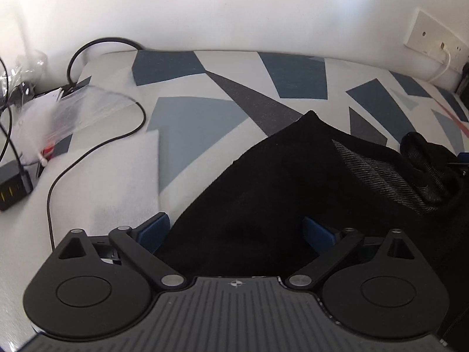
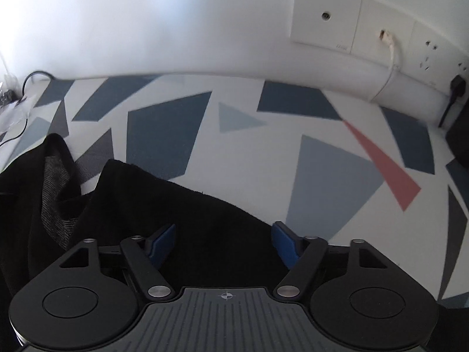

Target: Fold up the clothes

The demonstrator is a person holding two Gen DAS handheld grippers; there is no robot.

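A black garment (image 1: 272, 187) lies crumpled on the patterned cover (image 1: 187, 117), its grey knitted inner side (image 1: 378, 176) showing toward the right. My left gripper (image 1: 236, 230) stands open low over the garment's near left part, blue pads (image 1: 155, 228) wide apart with black cloth lying between them. In the right wrist view the same garment (image 2: 164, 202) fills the lower left, grey lining (image 2: 54, 193) at its left. My right gripper (image 2: 224, 243) is open too, with the garment's right edge between its blue pads (image 2: 283, 243); neither pad visibly presses the cloth.
The cover (image 2: 322, 176) bears blue, grey and one red shape. A black cable (image 1: 96, 152), a clear plastic bag (image 1: 67, 114) and a dark charger (image 1: 11, 187) lie at the left. White wall sockets (image 2: 351, 29) with a white cord (image 2: 391, 55) and a black plug (image 2: 455, 88) sit behind.
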